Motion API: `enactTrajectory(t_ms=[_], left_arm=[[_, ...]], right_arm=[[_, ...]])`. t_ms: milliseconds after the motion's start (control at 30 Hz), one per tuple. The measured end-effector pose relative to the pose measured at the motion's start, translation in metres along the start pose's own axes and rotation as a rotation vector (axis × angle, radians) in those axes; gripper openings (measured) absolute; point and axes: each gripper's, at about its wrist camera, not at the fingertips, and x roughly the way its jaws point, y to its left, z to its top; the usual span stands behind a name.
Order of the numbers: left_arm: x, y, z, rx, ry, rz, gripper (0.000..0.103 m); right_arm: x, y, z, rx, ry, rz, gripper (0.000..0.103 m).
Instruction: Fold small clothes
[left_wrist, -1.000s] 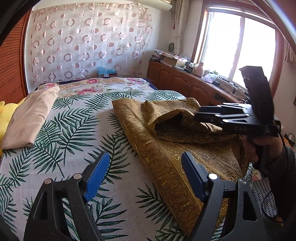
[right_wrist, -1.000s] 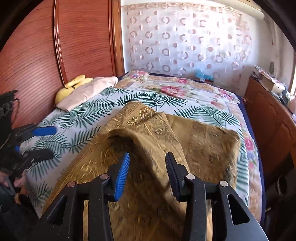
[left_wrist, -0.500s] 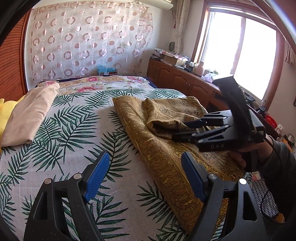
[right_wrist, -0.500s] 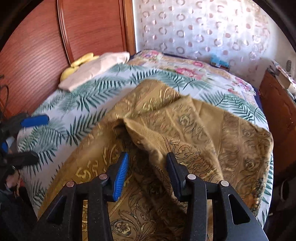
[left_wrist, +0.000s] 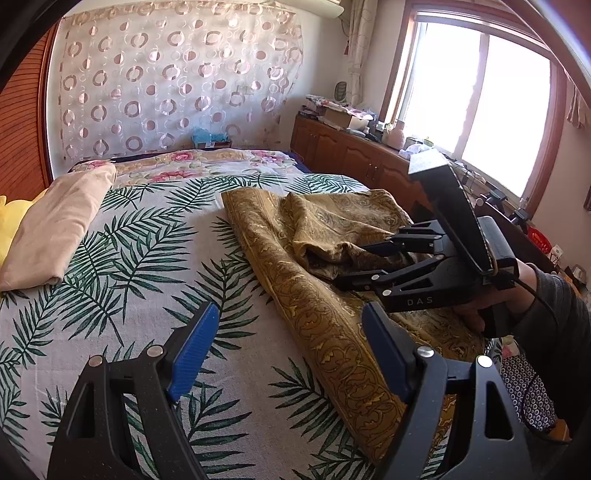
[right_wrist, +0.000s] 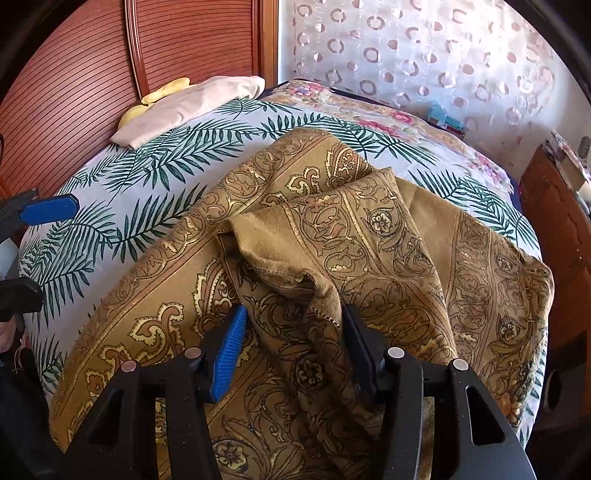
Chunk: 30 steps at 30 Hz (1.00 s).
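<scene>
Since a second ago the right gripper (right_wrist: 291, 343) has dropped closer to the bed and tipped downward, and the lifted fold of the golden cloth (right_wrist: 332, 236) that hung between its fingers now lies slumped on the layer beneath. Its jaws are opening, the fold's loose corner between them; the blue pad of the left finger (right_wrist: 227, 354) stands clear of the fabric, and whether the other finger touches it I cannot tell. The left gripper (left_wrist: 284, 354) has not shifted: jaws wide apart, nothing between them, hovering over the bedsheet (left_wrist: 122, 258) with its right finger above the cloth's near edge. In the left wrist view the cloth (left_wrist: 325, 295) lies on the right half of the bed, its long axis running from the near right corner toward the far middle, a crumpled flap doubled over its far part. It is a soft woven fabric with ornate scroll and floral borders. The sheet is pale with green palm fronds. A folded beige cloth (left_wrist: 55, 229) lies far left.
</scene>
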Motion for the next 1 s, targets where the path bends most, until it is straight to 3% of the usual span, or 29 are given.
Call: enactTrajectory(t_ms=[100,167,233,467,533,733,900,1000], left_arm=[[0.000,0.000,-0.001,-0.005,0.002,-0.001,0.080],[0.000,0.000,-0.001,-0.006,0.002,-0.002,0.080],[-0.001,-0.001,-0.001,-0.004,0.003,-0.004,0.080],[0.002,0.000,-0.004,-0.011,0.014,-0.007,0.080],[0.002,-0.001,-0.004,-0.011,0.015,-0.009,0.080],[0.004,-0.002,-0.006,-0.010,0.018,-0.012,0.080],[0.004,0.000,-0.006,-0.014,0.019,-0.011,0.080],[0.005,0.000,-0.006,-0.016,0.021,-0.011,0.080]], right_arm=[[-0.005,0.004,-0.005,-0.019,-0.010,-0.009,0.039],[-0.006,0.002,-0.007,-0.020,-0.009,-0.040,0.014],[-0.011,-0.004,-0.008,-0.002,-0.012,-0.026,0.009],[-0.052,-0.042,0.003,0.090,-0.137,-0.053,0.008],[-0.059,-0.058,0.007,0.120,-0.151,-0.099,0.008],[-0.059,-0.106,0.007,0.224,-0.137,-0.218,0.008],[-0.040,-0.122,0.000,0.315,-0.069,-0.235,0.009],[-0.041,-0.125,0.000,0.354,-0.083,-0.274,0.020]])
